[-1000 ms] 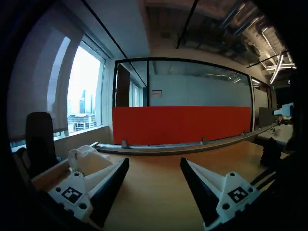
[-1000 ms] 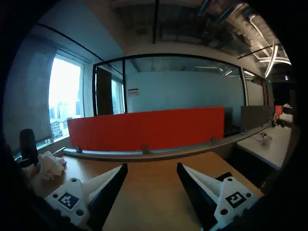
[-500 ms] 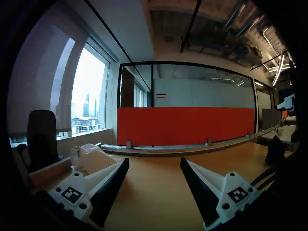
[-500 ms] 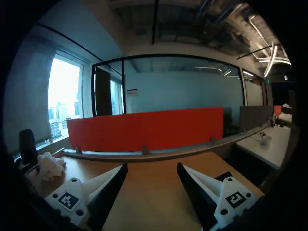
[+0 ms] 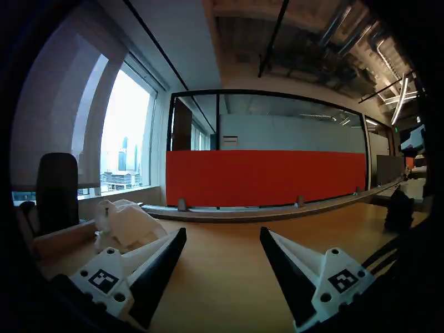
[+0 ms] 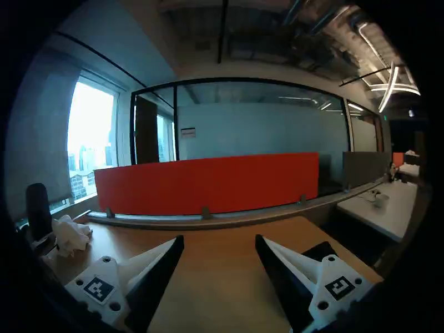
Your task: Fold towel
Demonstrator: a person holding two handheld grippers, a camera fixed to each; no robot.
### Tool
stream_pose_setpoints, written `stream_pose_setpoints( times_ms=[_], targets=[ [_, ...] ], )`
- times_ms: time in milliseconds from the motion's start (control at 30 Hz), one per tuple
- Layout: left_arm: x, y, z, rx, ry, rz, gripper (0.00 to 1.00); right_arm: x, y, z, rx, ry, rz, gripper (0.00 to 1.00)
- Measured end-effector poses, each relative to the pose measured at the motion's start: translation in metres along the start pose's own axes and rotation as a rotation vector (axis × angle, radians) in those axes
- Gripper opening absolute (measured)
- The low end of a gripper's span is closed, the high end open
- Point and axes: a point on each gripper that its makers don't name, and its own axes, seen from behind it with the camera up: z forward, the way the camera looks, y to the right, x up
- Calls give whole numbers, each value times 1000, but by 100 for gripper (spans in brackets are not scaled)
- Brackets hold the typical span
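A crumpled white towel (image 5: 126, 222) lies on the wooden desk (image 5: 222, 272) at the far left, just beyond my left gripper's left finger. My left gripper (image 5: 222, 238) is open above the desk with nothing between its fingers. In the right gripper view the same towel (image 6: 69, 236) sits farther off at the left edge of the desk (image 6: 216, 277). My right gripper (image 6: 218, 244) is open too, holding nothing, and points along the bare desktop.
A red partition (image 5: 266, 177) with a grey rail runs along the back of the desk. A dark chair back (image 5: 56, 191) stands at the left by the window. A dark object (image 5: 398, 211) sits at the desk's right end. A black flat item (image 6: 319, 251) lies behind my right finger.
Both views have shifted slightly; the left gripper has tilted so the towel now sits a little lower and nearer its left finger. Both grippers stay open.
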Motion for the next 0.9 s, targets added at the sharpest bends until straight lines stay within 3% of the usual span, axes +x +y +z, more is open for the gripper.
stream_pose_setpoints(
  times_ms=[600,900],
  targets=[
    [-38,7,10,-11,9,9,98,-20,24,-2,-40,18,-12,100],
    [-46,0,11,5,5,2,98,-26,26,0,-37,19,-12,99]
  ],
)
